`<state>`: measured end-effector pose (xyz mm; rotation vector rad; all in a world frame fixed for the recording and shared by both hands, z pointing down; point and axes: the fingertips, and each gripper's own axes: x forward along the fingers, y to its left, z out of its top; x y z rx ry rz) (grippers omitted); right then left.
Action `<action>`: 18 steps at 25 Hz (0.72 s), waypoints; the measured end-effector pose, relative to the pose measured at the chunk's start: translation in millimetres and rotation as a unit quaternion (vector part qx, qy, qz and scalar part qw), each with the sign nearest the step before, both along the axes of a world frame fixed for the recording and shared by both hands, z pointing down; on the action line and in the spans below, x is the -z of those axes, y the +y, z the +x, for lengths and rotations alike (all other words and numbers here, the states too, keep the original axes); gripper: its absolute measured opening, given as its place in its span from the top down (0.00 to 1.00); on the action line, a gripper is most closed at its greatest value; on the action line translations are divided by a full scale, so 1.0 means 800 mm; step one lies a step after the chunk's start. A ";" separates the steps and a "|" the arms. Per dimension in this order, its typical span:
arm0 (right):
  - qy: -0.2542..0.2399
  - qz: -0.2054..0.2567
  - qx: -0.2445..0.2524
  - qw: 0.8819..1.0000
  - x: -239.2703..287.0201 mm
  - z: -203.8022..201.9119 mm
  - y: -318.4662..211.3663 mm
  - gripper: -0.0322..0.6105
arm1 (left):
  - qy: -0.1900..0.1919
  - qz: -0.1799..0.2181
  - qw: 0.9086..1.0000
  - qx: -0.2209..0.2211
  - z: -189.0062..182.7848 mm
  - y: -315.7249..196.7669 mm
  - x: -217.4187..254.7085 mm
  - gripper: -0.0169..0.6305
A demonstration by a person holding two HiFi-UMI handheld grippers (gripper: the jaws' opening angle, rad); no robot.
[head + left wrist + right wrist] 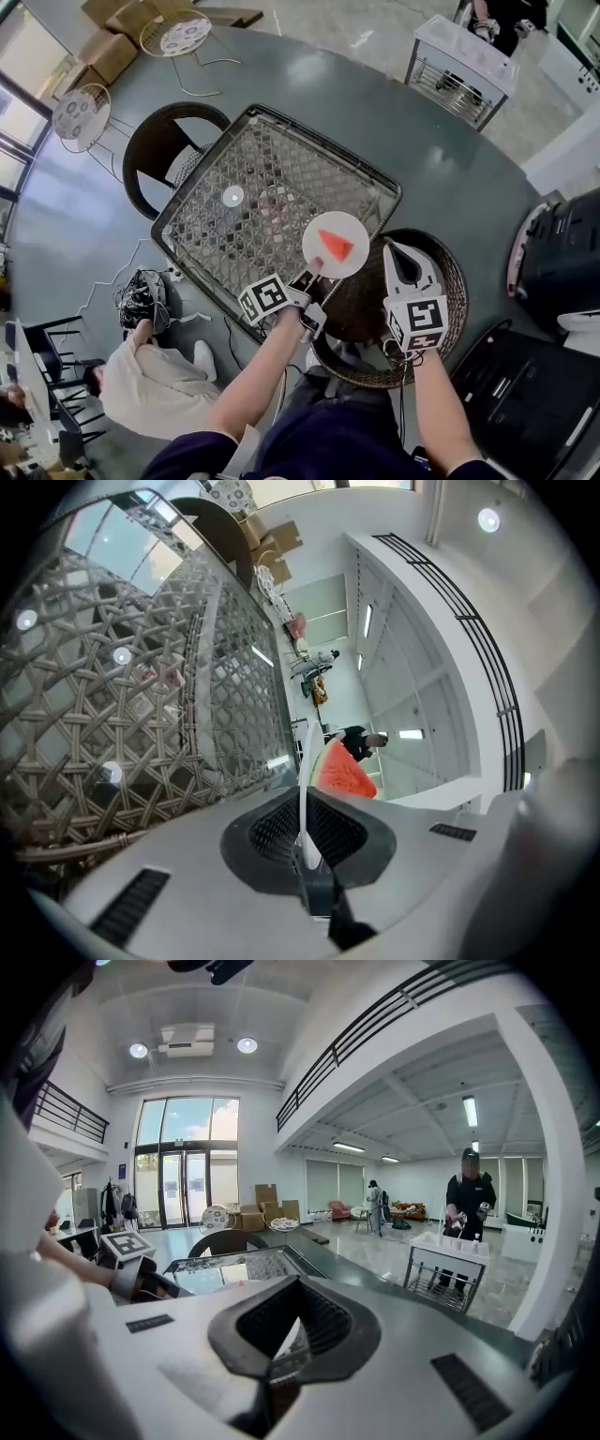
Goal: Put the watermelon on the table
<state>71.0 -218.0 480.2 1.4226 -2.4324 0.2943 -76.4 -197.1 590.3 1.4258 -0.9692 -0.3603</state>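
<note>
A red watermelon wedge [334,245] lies on a small white plate [349,228] held over the near right corner of the glass-topped wicker table [192,199]. My left gripper [309,274] is shut on the plate's near rim. In the left gripper view the plate [303,780] stands edge-on between the jaws of the left gripper [306,841], with the watermelon wedge [343,775] on its right side. My right gripper [392,251] hovers just right of the plate, jaws together, holding nothing. In its own view the right gripper [281,1340] points past the table toward the hall.
A round wicker chair [448,291] sits under my right hand and a dark chair [150,155] stands at the table's far left. A person [150,384] crouches on the floor by a tangle of cables [141,300]. A white cart [464,66] stands far right, black cases [562,253] at the right.
</note>
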 end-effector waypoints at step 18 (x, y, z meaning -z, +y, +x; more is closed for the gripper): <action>0.015 -0.040 -0.005 0.999 -0.044 0.017 -0.022 0.95 | -0.012 -0.063 0.998 0.015 0.012 -0.060 -0.096 0.96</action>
